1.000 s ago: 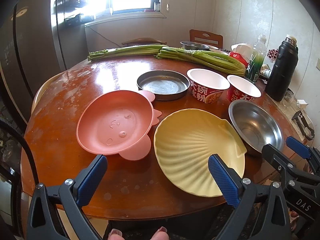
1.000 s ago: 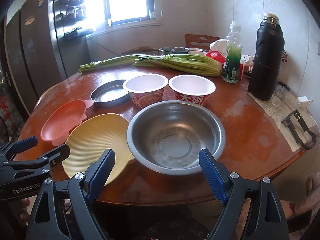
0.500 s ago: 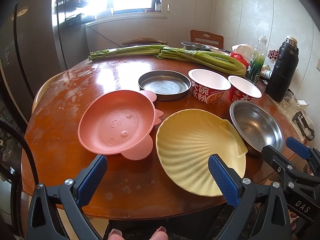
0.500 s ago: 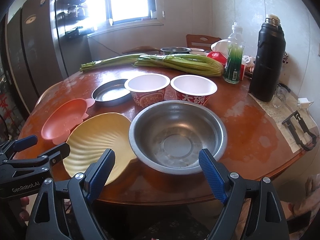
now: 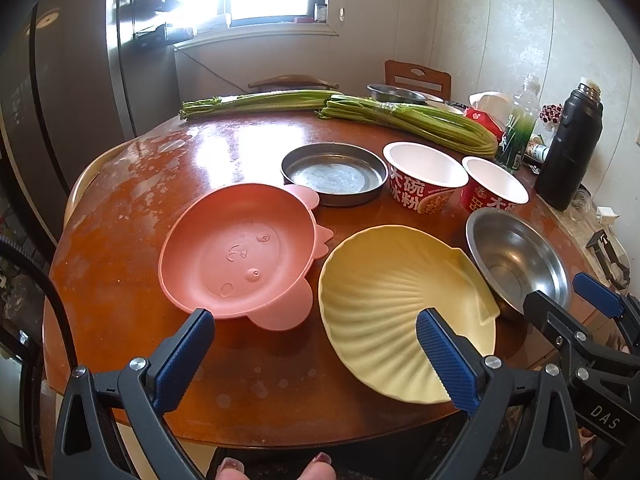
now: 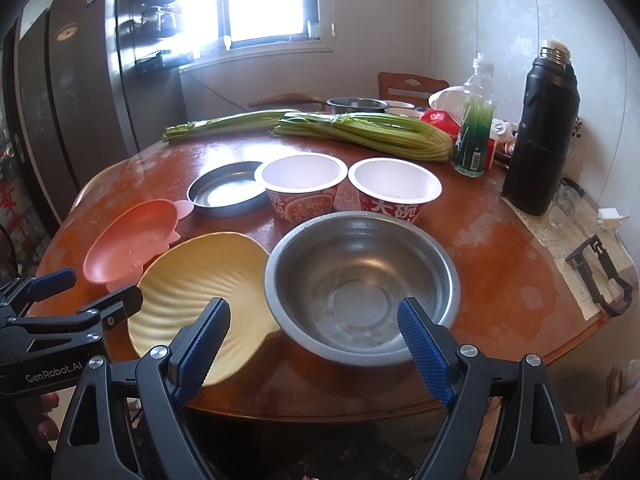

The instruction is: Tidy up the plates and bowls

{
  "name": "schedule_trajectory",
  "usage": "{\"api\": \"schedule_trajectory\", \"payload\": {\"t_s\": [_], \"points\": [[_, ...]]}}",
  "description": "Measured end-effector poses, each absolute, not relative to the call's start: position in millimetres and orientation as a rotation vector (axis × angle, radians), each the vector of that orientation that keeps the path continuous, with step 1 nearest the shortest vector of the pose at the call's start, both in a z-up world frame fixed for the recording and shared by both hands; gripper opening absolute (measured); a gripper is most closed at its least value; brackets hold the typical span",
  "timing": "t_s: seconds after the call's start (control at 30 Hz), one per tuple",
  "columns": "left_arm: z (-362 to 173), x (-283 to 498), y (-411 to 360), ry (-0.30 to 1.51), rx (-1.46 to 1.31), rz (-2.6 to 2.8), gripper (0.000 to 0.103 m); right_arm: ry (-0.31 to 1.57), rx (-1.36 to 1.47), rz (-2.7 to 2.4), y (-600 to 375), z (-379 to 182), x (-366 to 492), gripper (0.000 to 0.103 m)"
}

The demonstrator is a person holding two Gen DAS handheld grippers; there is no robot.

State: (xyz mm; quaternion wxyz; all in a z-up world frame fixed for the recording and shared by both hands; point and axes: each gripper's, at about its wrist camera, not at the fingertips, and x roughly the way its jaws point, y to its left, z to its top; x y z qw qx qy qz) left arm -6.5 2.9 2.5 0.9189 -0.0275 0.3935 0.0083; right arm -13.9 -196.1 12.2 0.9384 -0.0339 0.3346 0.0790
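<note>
A pink animal-shaped plate (image 5: pixel 240 256) (image 6: pixel 128 240) and a yellow shell-shaped plate (image 5: pixel 400 304) (image 6: pixel 200 296) lie side by side near the round wooden table's front edge (image 5: pixel 280 436). To their right is a steel bowl (image 5: pixel 516 260) (image 6: pixel 360 284). Behind stand a shallow steel dish (image 5: pixel 332 172) (image 6: pixel 228 188) and two red-and-white paper bowls (image 5: pixel 424 176) (image 6: pixel 394 186). My left gripper (image 5: pixel 316 360) hovers open at the front edge, between the pink and yellow plates. Open too, my right gripper (image 6: pixel 314 348) hangs in front of the steel bowl. Neither holds anything.
Two bundles of green stalks (image 5: pixel 400 116) lie across the back of the table. A black flask (image 6: pixel 540 132), a green bottle (image 6: pixel 474 120) and packets crowd the back right. A black clip (image 6: pixel 600 276) lies on paper at the right edge. A fridge (image 5: pixel 72 80) stands left.
Both grippers have crept slightly forward toward the table; the dishes appear a little lower and nearer in view. Nothing on the table has moved.
</note>
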Motion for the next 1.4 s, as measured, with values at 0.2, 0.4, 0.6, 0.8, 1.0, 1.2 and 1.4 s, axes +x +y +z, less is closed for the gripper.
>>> {"api": "schedule_trajectory", "payload": {"t_s": [0.2, 0.4, 0.6, 0.8, 1.0, 1.2, 1.4], "points": [[5.4, -0.1, 12.6, 0.811, -0.066, 0.024, 0.101, 0.681, -0.085, 0.189, -179.7, 21.4, -1.9, 0.087], [9.3, 6.1, 33.8, 0.812, -0.094, 0.058, 0.101, 0.662, -0.089, 0.243, -157.2, 34.7, 15.6, 0.087], [11.2, 10.7, 61.4, 0.815, -0.132, 0.103, 0.101, 0.655, -0.120, 0.276, -132.5, 41.9, 33.8, 0.087], [5.8, 14.6, 85.3, 0.831, -0.175, 0.139, 0.101, 0.679, -0.129, 0.323, -112.7, 39.2, 47.8, 0.087], [-1.5, 17.2, 104.4, 0.851, -0.212, 0.164, 0.101, 0.716, -0.143, 0.380, -94.2, 32.0, 64.2, 0.087], [-17.5, 22.2, 127.2, 0.902, -0.285, 0.163, 0.101, 0.786, -0.165, 0.438, -74.5, 19.6, 86.9, 0.087], [-26.9, 31.1, 137.2, 0.926, -0.359, 0.135, 0.101, 0.872, -0.171, 0.466, -55.2, -1.4, 109.3, 0.087]]}}
